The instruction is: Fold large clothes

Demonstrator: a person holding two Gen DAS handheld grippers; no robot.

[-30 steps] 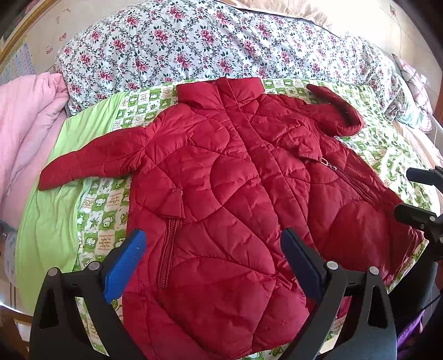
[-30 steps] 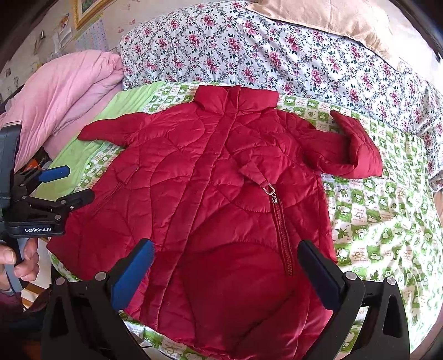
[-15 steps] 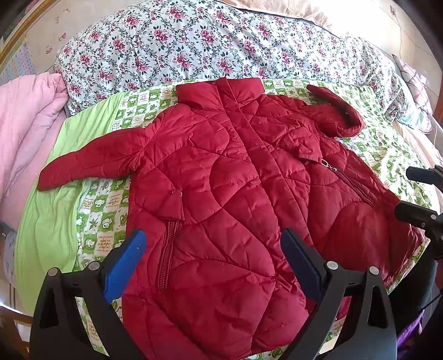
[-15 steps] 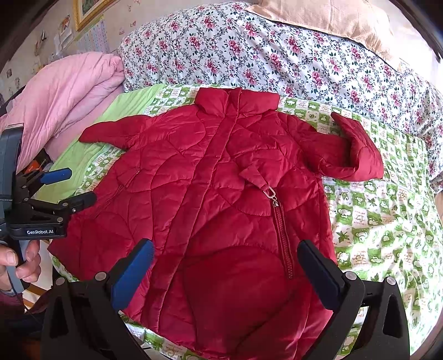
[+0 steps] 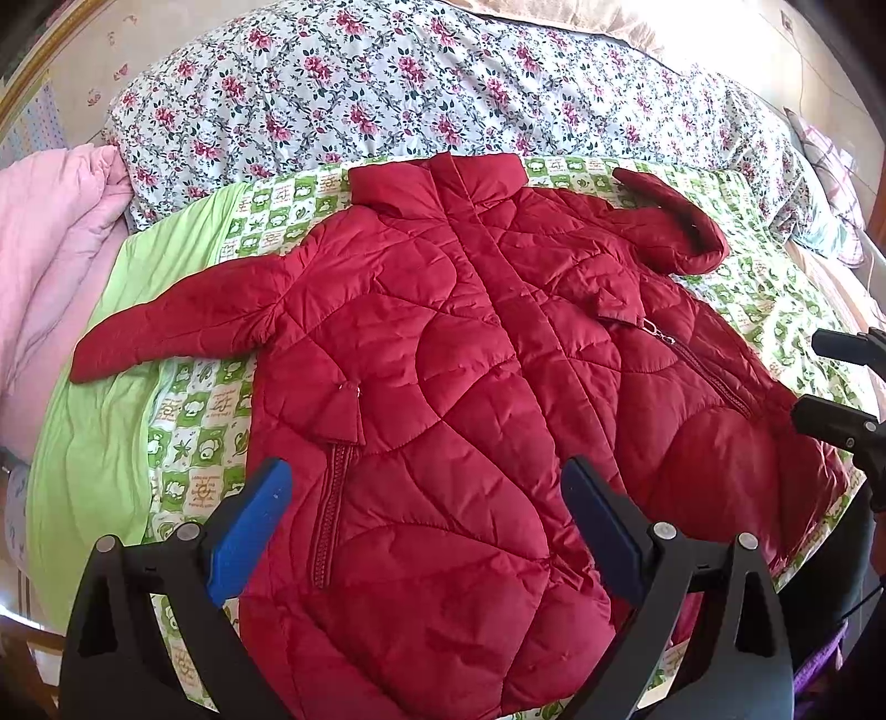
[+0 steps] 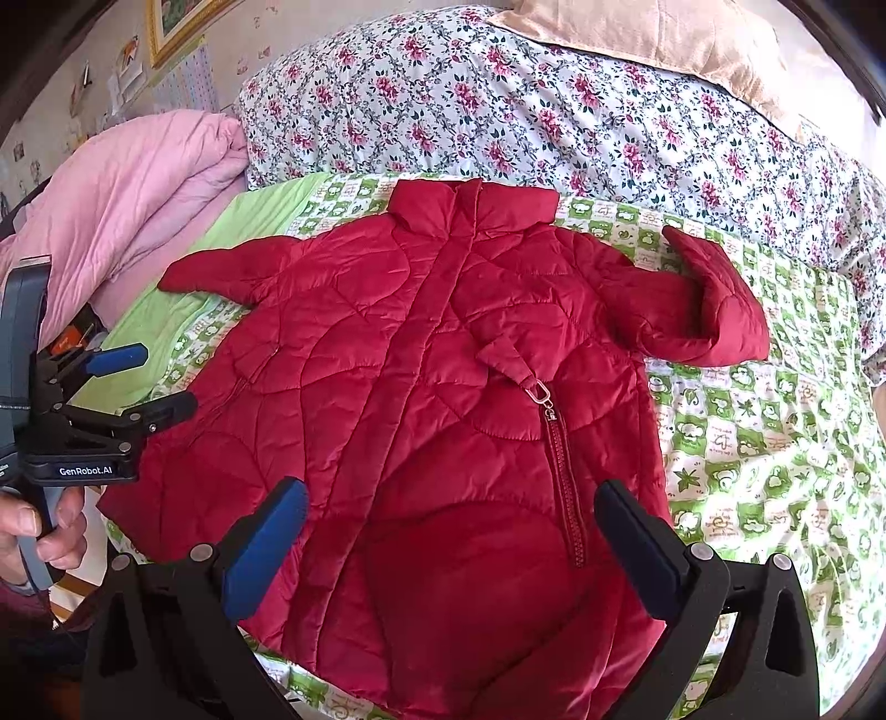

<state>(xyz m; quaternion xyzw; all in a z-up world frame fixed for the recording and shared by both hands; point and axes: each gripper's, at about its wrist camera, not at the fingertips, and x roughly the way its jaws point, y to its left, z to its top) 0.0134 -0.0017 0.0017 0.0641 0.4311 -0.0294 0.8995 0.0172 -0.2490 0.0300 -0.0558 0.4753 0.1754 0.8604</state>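
Note:
A red quilted jacket [image 5: 454, 387] lies front up and spread flat on the bed, collar toward the pillows; it also shows in the right wrist view [image 6: 443, 399]. Its left sleeve [image 5: 183, 321] stretches out to the side. Its right sleeve [image 6: 703, 310] is bent back on itself. My left gripper [image 5: 426, 515] is open and empty, held above the jacket's lower left part. My right gripper [image 6: 454, 537] is open and empty above the jacket's hem. Each gripper shows at the edge of the other's view, the left one in the right wrist view [image 6: 138, 382] and the right one in the left wrist view [image 5: 836, 382].
The jacket lies on a green-and-white patterned sheet [image 6: 764, 443]. A floral quilt [image 5: 387, 94] runs along the far side. A pink duvet [image 6: 127, 205] is piled at the left. A beige pillow [image 6: 664, 39] lies at the back. The bed's near edge is just under both grippers.
Both views have crept slightly closer to the jacket. The jacket has not moved and both grippers stay open.

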